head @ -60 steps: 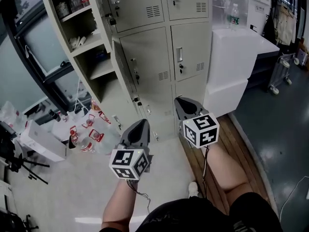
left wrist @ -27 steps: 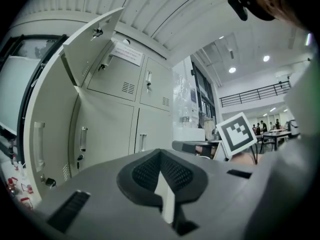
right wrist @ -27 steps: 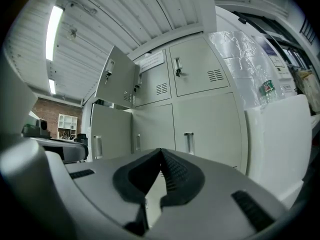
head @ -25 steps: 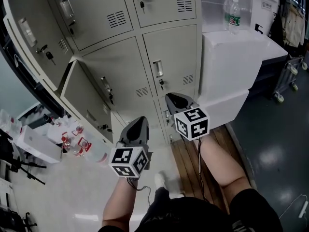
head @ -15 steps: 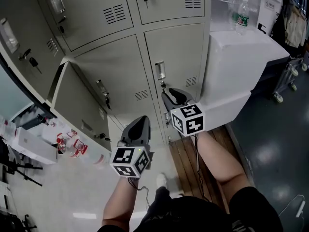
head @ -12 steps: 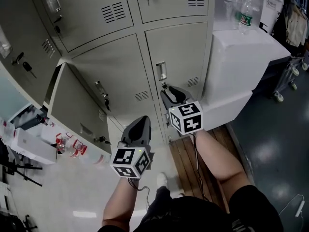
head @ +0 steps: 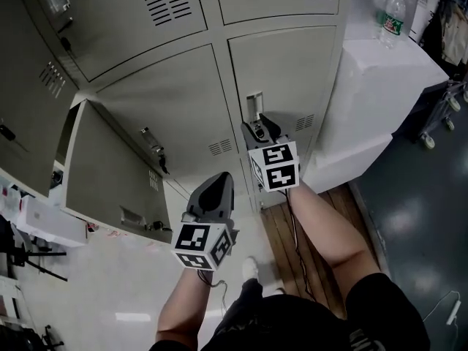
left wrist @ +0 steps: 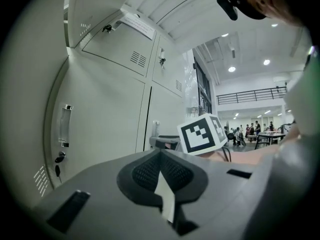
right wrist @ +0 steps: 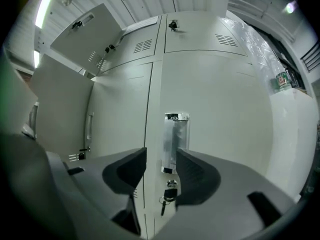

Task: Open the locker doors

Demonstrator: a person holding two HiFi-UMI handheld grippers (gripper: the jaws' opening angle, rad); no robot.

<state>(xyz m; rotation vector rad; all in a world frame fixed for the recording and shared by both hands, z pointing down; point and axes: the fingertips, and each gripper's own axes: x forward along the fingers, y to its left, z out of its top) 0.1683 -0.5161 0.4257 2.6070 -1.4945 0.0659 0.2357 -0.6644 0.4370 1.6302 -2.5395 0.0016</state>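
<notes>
Risk: right gripper (right wrist: 161, 155) closes off-centre and slips off the slim handle (right wrist: 175, 134), or snags the key (right wrist: 169, 191) hanging just below, so the shut locker door (right wrist: 220, 109) won't swing. Its jaws have just been opening and are now wide apart; the handle lines up in the gap, pads not pressing it. Left gripper (left wrist: 161, 153) has its jaws together, empty, beside the lockers.

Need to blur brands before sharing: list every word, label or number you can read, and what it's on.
Nothing here is readable.
Bottle label: green with print, too small to read.
White strip on a locker door: blurred, unreadable.
Marker cubes: black-and-white patterns only, no words or numbers.
</notes>
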